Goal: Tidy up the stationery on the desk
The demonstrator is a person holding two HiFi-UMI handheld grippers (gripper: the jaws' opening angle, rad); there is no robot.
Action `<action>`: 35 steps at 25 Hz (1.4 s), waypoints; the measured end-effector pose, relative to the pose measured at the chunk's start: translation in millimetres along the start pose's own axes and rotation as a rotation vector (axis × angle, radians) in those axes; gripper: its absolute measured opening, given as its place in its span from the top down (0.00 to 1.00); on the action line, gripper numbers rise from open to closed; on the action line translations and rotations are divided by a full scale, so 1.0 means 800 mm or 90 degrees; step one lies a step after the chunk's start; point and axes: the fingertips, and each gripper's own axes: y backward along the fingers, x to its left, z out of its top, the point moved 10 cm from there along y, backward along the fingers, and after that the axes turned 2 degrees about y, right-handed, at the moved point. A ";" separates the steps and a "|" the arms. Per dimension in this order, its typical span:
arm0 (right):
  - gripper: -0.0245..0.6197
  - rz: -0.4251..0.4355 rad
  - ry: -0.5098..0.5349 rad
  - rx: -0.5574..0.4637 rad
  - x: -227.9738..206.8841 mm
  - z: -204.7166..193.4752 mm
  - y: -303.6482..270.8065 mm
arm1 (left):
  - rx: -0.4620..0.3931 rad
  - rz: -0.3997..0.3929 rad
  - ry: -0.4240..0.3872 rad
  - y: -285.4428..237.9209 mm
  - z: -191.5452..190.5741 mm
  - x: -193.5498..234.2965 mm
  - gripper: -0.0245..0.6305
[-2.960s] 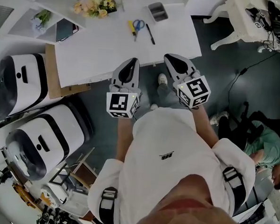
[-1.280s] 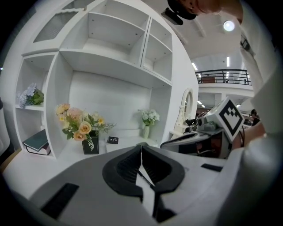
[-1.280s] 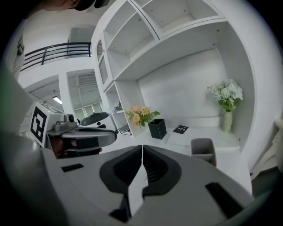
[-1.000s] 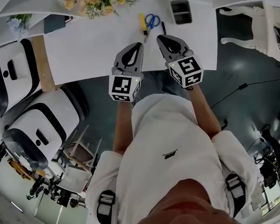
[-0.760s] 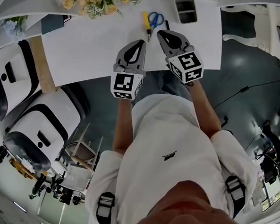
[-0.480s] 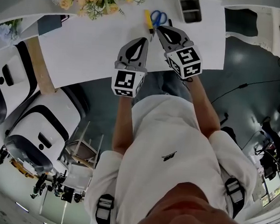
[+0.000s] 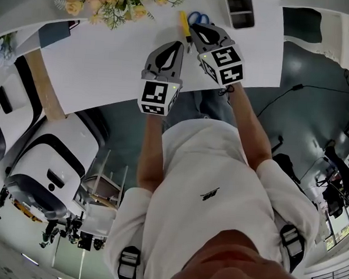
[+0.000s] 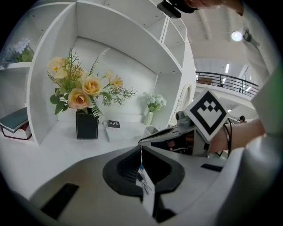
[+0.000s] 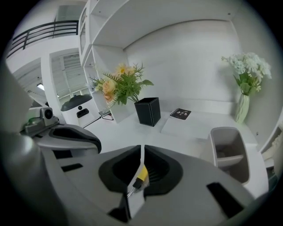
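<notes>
On the white desk lie a yellow-handled tool and blue-handled scissors. My right gripper hangs just in front of them, jaws shut and holding nothing. In the right gripper view its tips meet, and the yellow tool shows in the gap below. My left gripper is beside it on the left, a little nearer me, also shut and holding nothing. Under its closed tips a bit of blue and thin dark shafts show. The black pen is hidden.
A grey pen tray stands at the desk's far right, right of the scissors. A black vase of flowers, a small notebook and a white vase stand in the shelf bays at the back. Dark floor lies beyond the desk's right edge.
Both grippers have moved forward over the desk and sunk toward it. The right one now reaches the yellow tool and scissors and covers the black pen. Both have stayed shut.
</notes>
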 end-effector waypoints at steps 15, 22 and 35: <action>0.88 -0.006 -0.014 0.057 -0.015 -0.009 -0.057 | 0.006 0.000 -0.005 -0.019 -0.005 0.028 0.96; 0.82 -0.012 -0.024 0.089 -0.017 -0.015 -0.081 | 0.007 -0.004 0.001 -0.021 -0.007 0.035 0.96; 0.77 -0.026 -0.028 0.127 -0.024 -0.023 -0.110 | 0.010 -0.005 0.008 -0.024 -0.011 0.044 0.96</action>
